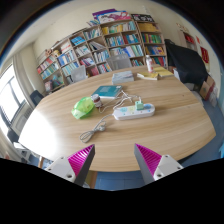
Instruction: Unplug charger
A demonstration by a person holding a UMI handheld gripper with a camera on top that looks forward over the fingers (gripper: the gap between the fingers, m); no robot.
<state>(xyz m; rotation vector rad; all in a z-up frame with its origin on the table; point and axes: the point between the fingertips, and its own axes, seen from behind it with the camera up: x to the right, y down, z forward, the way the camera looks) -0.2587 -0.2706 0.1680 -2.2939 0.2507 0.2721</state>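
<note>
The gripper point(115, 162) is held back from the round table point(180, 125) with its fingers spread apart and nothing between them — probably to line up an approach. The charger point(137, 103) is seen plugged into the white power strip point(133, 111) well beyond the fingers, near the table's middle, its cable point(97, 128) trailing toward the near edge.

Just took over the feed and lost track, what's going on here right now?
A person holds the gripper above the near edge of a round table; its fingers are open and hold nothing. Well beyond them, mid-table, lies a white power strip with a charger plugged in, its cable trailing toward the gripper. A green item and a book lie nearby. Nothing is unplugged yet.
</note>
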